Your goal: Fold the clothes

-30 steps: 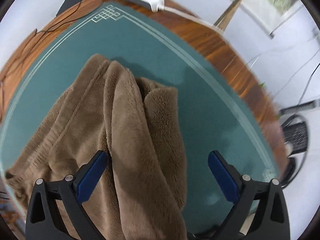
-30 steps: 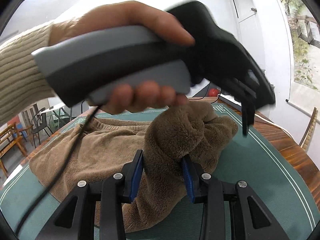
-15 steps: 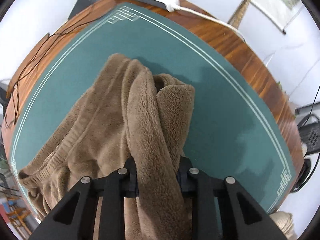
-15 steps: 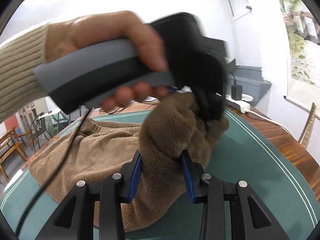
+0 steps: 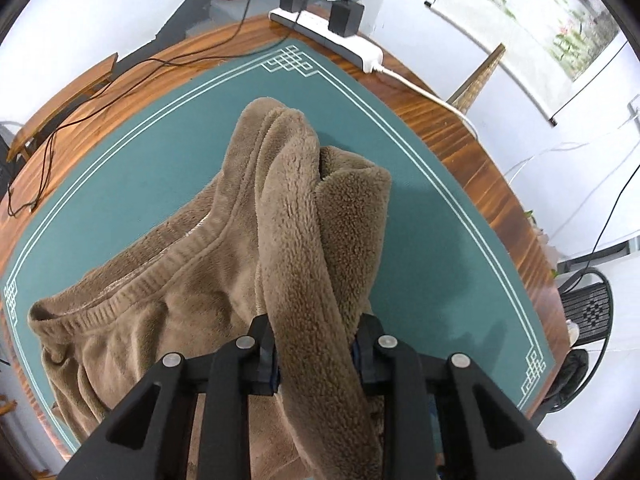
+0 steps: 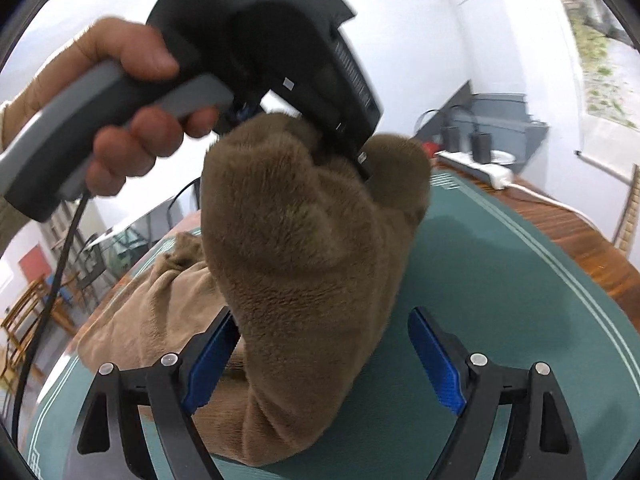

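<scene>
The left tool (image 5: 316, 354) is clamping the fleece garment (image 5: 296, 240); the right tool (image 6: 320, 360) is opening, so keep lifting toward twelve o'clock.

The left gripper (image 5: 316, 354) pinches a raised ridge of brown fleece garment (image 5: 192, 280), probably a trouser leg, above the green mat's (image 5: 460, 260) middle.

A wooden desk (image 5: 472, 152) carries a green mat (image 5: 168, 152) with white border lines. On the mat, below the left tool (image 5: 316, 354), lies a brown garment (image 5: 168, 304). Beyond it, a power strip (image 5: 332, 38) and cables (image 5: 80, 100) lie on bare wood.
</scene>
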`<state>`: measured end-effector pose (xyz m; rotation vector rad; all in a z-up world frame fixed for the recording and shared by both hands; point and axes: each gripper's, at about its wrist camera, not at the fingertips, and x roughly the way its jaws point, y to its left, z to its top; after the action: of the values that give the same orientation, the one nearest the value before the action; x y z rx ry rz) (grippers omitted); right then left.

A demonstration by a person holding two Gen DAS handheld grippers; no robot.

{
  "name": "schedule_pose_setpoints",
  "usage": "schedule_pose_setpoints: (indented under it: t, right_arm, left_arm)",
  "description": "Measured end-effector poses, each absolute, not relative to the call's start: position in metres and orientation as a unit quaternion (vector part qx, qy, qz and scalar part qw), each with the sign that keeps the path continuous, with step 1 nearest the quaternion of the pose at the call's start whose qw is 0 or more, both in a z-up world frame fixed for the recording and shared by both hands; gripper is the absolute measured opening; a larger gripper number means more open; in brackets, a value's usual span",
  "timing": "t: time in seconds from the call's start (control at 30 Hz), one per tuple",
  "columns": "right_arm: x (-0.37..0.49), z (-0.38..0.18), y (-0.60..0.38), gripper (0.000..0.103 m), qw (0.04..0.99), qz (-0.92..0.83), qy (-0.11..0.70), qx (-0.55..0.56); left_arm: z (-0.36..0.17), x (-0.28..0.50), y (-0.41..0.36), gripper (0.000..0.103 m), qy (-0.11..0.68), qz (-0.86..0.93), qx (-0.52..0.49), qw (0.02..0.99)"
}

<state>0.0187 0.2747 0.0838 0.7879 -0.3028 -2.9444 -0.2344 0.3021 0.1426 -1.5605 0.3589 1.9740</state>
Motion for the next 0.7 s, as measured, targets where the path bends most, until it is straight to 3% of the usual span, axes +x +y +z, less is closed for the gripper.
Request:
schedule_pose_setpoints:
  t: [0.03, 0.07, 0.1, 0.5, 0.7]
  right_arm:
    - [0.018, 0.082, 0.272, 0.072, 0.04, -0.961, -0.095, 0.257]
    - [0.016, 0.083, 0.269, 0.039, 0.039, -0.962, -0.09, 0.257]
    - [0.013, 0.083, 0.265, 0.03, 0.038, -0.961, -0.088, 0.259]
    - [0.027, 0.135, 0.176, 0.028, 0.068, -0.98, -0.006, 0.189]
    - [0.016, 0.141, 0.114, 0.028, 0.116, -0.977, 0.021, 0.178]
  left_arm:
    - [0.143, -0.235, 0.298, 0.028, 0.128, 0.744, -0.585, 0.296]
    - [0.145, -0.235, 0.292, 0.028, 0.123, 0.746, -0.584, 0.296]
    - [0.147, -0.236, 0.286, 0.028, 0.117, 0.749, -0.582, 0.295]
    - [0.19, -0.237, 0.135, 0.027, 0.005, 0.79, -0.544, 0.282]
    - [0.185, -0.232, 0.042, 0.027, -0.055, 0.803, -0.532, 0.262]
